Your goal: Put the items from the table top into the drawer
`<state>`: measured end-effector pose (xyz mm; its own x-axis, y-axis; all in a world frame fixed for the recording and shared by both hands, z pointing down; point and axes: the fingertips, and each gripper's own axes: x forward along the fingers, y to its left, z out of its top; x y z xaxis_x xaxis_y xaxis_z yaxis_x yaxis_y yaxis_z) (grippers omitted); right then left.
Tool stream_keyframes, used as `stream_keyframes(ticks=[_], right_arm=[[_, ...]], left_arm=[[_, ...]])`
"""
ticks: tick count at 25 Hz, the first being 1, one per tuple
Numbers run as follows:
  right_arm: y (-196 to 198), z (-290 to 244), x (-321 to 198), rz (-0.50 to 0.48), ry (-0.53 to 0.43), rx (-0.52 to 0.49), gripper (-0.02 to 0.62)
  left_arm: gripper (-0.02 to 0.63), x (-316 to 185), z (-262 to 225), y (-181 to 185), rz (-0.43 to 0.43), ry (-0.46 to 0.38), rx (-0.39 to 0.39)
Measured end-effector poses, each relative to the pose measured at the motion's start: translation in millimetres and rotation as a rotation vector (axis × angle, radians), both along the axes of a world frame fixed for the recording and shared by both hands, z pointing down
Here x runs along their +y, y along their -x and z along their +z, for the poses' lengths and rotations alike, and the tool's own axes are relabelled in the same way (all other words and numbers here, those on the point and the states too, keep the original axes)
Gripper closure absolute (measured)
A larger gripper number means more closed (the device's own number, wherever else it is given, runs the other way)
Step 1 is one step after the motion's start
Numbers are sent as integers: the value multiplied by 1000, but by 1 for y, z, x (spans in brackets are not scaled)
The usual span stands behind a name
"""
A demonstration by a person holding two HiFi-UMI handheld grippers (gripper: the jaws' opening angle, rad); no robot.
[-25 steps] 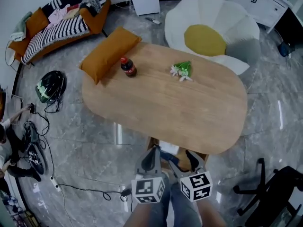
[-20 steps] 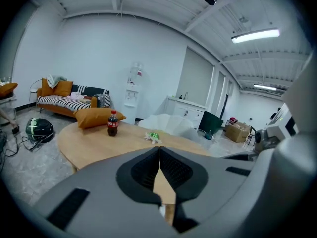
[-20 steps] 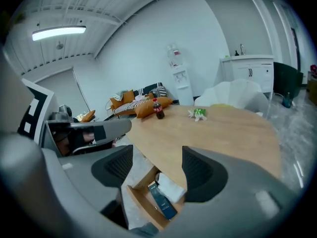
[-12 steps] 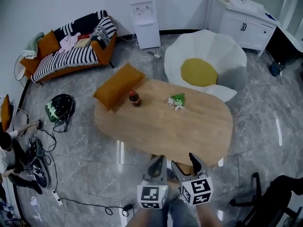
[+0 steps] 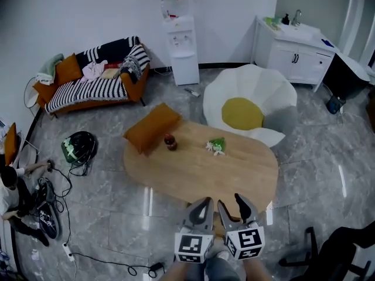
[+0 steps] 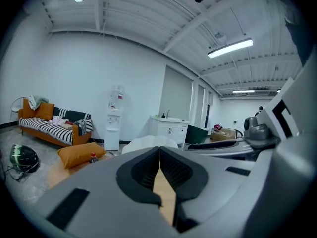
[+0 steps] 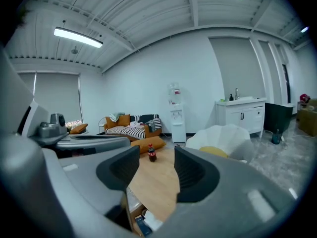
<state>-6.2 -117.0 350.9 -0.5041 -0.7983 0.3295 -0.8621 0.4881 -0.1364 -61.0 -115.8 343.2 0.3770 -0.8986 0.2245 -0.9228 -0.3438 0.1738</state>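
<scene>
A: Why do both tongs hang over the near edge of the oval pale-wood table [image 5: 193, 177]?

B: My guess is they're between picks, with nothing in reach. Left gripper [image 5: 201, 207] clenched, empty. Right gripper [image 5: 233, 204] jaws have just been closing but stand apart, nothing between them.

A: Items?

B: Small dark cola bottle with red cap [image 5: 170, 141], upright on the far side, just beside the orange cushion [image 5: 152, 127]. Green sprig with white flowers [image 5: 216, 146] lies near it. Open wooden drawer [image 7: 133, 211] sits under the near edge.
</scene>
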Motion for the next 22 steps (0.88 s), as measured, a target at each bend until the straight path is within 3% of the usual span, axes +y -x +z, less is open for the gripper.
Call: stream_keyframes(ticks=[10,22], right_arm=[[-1,-64,20,1,-90,-6,405],[9,-107,50,-36,-188,8,504]], left_arm=[[595,19,-54,0,-21,-48,26],[595,43,-93,-9,11,-122,16]])
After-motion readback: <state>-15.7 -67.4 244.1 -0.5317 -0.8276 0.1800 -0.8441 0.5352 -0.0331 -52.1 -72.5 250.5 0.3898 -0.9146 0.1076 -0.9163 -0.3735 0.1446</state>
